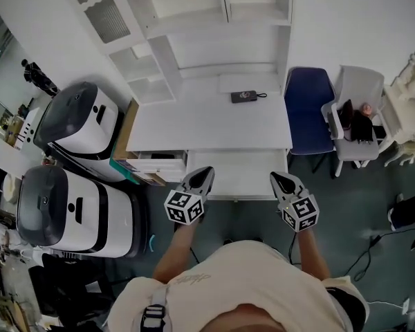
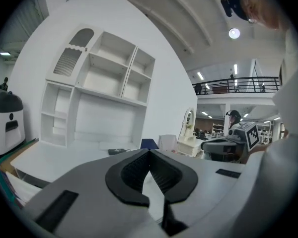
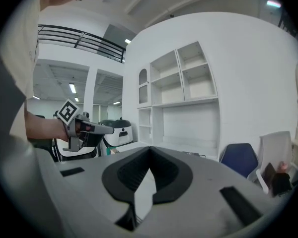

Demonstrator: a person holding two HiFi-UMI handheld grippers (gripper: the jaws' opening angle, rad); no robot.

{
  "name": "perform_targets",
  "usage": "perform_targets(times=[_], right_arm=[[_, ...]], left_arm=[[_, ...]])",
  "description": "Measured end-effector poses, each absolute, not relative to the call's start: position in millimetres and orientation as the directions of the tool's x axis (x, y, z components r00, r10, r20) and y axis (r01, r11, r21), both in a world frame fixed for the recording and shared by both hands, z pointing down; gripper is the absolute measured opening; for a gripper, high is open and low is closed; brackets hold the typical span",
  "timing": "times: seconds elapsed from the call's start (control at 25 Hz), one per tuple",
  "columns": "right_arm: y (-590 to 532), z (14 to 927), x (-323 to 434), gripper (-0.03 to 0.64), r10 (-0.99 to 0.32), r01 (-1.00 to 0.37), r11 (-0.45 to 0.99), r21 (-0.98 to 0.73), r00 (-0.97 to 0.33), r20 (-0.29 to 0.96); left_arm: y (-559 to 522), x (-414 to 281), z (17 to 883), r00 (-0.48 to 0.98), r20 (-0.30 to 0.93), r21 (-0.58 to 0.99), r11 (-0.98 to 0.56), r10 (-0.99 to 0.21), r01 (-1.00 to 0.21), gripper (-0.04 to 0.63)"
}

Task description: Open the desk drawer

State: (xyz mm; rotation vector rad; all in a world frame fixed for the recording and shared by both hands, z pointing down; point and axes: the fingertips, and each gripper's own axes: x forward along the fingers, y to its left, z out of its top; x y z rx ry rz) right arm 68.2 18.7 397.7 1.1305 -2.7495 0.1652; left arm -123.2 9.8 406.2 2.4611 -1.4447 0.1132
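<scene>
The white desk (image 1: 207, 123) with its shelf hutch (image 1: 194, 19) stands in front of me. A flat white drawer (image 1: 235, 175) juts out from under the desk's front edge. My left gripper (image 1: 205, 173) hovers over the drawer's front left corner and my right gripper (image 1: 277, 178) over its front right corner. In the left gripper view the left gripper (image 2: 149, 151) has its jaw tips together with nothing between them. The right gripper (image 3: 149, 148) looks the same in its own view. Neither touches the drawer as far as I can tell.
A black device (image 1: 243, 97) lies at the back of the desktop. A blue chair (image 1: 310, 109) and a white chair (image 1: 360, 95) with a bag stand to the right. Two white and black machines (image 1: 76, 120) and boxes (image 1: 145, 168) crowd the left.
</scene>
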Motion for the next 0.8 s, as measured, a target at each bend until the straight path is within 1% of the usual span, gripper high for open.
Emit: perform_targets(times=[0.28,0.52,0.64,0.8], right_arm=[[4.7,350.6,65.7,-0.002,-0.704,-0.708,0.706,0.002,-0.701,0.117],[6.6,319.2,63.0,-0.003,-0.7,-0.697,0.714,0.066,-0.71,0.075],[11.2,305.6,61.6,-0.003,-0.708,-0.705,0.707,0.059,-0.705,0.044],[11.9,296.3,69.6,-0.002,-0.74,-0.738,0.672,0.062,-0.672,0.025]], left_arm=[[-1.7,-130.2,333.9,0.475,0.054,0.113,-0.467,-0.879,-0.877,0.005],[-9.8,-133.1,295.9,0.477,-0.001,0.031,-0.477,-0.879,-0.879,0.005],[-9.2,-132.6,283.9,0.488,-0.007,-0.026,-0.488,-0.873,-0.873,0.003],[-7.0,-133.9,284.1,0.477,-0.013,-0.016,-0.477,-0.879,-0.879,0.005]])
